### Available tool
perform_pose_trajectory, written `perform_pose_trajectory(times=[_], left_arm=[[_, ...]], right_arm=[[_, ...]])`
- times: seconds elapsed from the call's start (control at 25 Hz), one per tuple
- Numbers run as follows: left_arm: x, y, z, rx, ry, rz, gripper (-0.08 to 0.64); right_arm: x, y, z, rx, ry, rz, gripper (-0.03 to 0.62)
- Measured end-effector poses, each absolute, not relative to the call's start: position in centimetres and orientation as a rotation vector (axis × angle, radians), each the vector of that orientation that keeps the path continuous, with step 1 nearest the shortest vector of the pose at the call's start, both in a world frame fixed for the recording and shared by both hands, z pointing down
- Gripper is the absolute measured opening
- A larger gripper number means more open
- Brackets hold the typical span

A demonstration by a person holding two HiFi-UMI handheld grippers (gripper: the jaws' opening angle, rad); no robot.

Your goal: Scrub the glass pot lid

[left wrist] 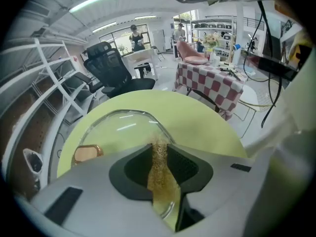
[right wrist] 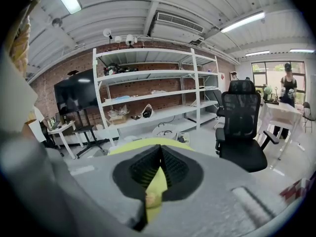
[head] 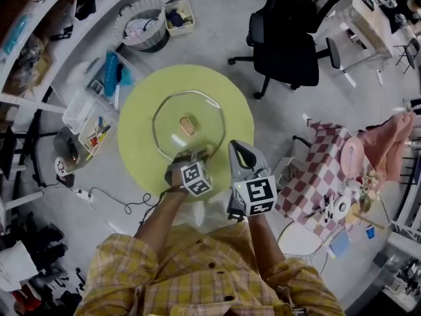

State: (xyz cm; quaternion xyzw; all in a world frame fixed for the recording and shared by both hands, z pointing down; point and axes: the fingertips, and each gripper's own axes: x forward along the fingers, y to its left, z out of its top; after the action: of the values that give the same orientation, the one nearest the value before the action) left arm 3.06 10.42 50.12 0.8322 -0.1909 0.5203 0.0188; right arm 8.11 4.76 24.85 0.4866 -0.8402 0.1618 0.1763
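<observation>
**A:** So, where did the glass pot lid (head: 172, 127) sit w.r.t. the tool?

**B:** It was flat on the round green table (head: 141, 150), approx. centred, with its knob (head: 187, 125) up. It lay straight ahead of the left gripper (left wrist: 159, 152), whose tip was at the lid's near rim. The lid was roundish, so there was no long axis to line up with. I judged the scrub stroke would run fwd from the near rim toward the knob.

**A:** What was the left one doing?

**B:** It was clamped on a golden-brown scrub pad (left wrist: 160, 174), a thin strip pinched between the pads. The pad's far end reached the rim.

**A:** And the other one?

**B:** The right gripper (right wrist: 159, 157) had its jaws pressed together with nothing in them. It hung just beside the left, off the lid's near-right edge and not touching the glass. The left was clearly nearer the lid, so the left does the work, imo.

**A:** Any diffs btw. views?

**B:** Only the left gripper view showed the pad in the grip and the rim under it. The head view gave the whole lid and both tools. The right gripper view had no lid at all, just a sliver of table past its jaws, plus shelves and an office chair (right wrist: 244, 127) beyond.
</observation>
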Motion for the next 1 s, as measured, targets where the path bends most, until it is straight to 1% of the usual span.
perform_pose_trajectory(times=[0.28, 0.64, 0.8, 1.0], left_arm=[[1.7, 12.8, 46.9, 2.521, -0.583, 1.373, 0.095], [0.9, 10.8, 38.0, 2.471, -0.787, 0.895, 0.095], [1.0, 9.9, 33.7, 2.518, -0.833, 0.806, 0.095], [0.6, 9.4, 31.2, 2.553, -0.916, 0.791, 0.095]], right_arm=[[7.1, 5.8, 22.0, 1.375, -2.406, 0.418, -0.002], [8.8, 5.3, 19.5, 1.425, -2.450, 0.406, -0.002], [10.5, 4.6, 18.4, 1.489, -2.438, 0.396, -0.002], [12.2, 3.9, 17.1, 1.552, -2.420, 0.366, -0.002]])
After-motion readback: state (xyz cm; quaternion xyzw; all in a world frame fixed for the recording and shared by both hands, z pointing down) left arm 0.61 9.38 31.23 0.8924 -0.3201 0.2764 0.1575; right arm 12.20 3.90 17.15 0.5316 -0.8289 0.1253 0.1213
